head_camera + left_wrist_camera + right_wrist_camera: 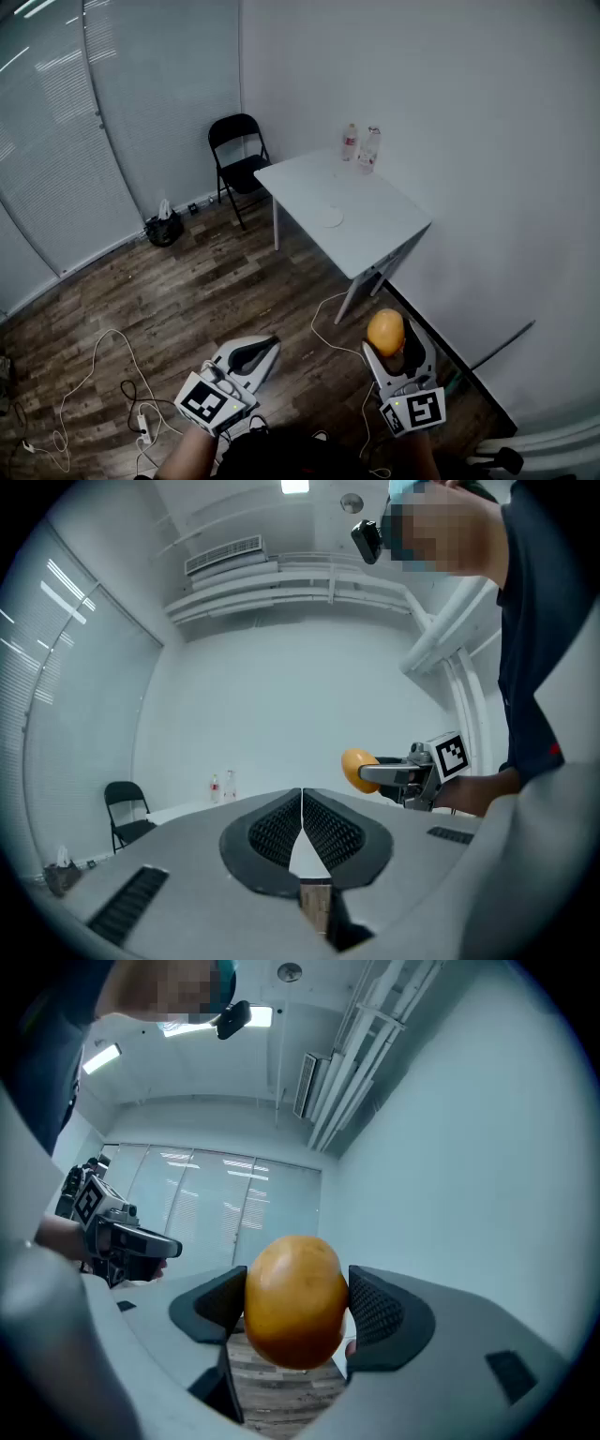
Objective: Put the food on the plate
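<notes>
My right gripper (296, 1301) is shut on an orange, egg-shaped piece of food (295, 1299); both pads press its sides. In the head view the food (385, 332) sits between the right gripper's (394, 343) fingers at the lower right, well short of the table. A white plate (329, 217) lies on the white table (375, 234) ahead. My left gripper (301, 815) is shut with its pads together and nothing between them; the head view shows the left gripper (255, 352) at the lower left, over the floor. The left gripper view also shows the food (358, 767) held off to the right.
Two bottles (360, 146) stand at the table's far edge by the wall. A black folding chair (239, 159) stands left of the table, a dark bag (165, 227) by the blinds. Cables (112, 375) trail over the wooden floor.
</notes>
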Tool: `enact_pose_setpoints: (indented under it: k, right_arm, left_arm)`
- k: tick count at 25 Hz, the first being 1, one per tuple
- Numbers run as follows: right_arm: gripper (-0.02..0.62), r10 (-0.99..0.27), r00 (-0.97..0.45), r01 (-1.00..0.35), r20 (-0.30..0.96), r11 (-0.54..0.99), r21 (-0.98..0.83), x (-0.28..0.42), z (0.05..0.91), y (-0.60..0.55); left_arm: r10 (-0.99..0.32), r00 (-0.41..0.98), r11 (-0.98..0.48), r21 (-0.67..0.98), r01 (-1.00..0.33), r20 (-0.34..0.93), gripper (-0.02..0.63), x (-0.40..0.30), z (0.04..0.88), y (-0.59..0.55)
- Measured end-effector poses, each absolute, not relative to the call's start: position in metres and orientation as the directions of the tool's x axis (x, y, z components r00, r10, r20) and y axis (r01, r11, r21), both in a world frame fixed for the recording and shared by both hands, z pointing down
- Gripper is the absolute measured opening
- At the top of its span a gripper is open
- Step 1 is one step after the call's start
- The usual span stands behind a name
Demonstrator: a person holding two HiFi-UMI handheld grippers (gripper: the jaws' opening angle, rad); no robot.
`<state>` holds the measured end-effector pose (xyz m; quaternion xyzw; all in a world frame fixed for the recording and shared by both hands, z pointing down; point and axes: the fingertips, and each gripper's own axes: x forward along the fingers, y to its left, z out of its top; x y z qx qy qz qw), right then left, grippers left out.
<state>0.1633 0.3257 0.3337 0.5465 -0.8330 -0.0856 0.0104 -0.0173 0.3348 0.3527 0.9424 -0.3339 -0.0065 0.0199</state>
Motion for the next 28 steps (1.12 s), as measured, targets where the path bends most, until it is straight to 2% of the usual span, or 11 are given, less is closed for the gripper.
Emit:
enact_pose_setpoints:
  k: [19, 28]
  right_arm:
    - [0.353, -0.915, -0.398, -0.912, -0.073, 0.385, 0.141, 0.152, 0.337, 0.32]
    - [0.353, -0.915, -0.399, -0.913, -0.059, 0.391, 0.113, 0.102, 0.348, 0.292]
  left_arm:
    - [-0.615, 0.788, -0.787, 0.05, -0.615, 0.005, 0.024, -0.026, 0.357, 0.33]
    - [-0.612, 0.79, -0.787, 0.071, -0.612, 0.025, 0.024, -0.078, 0.368, 0.306]
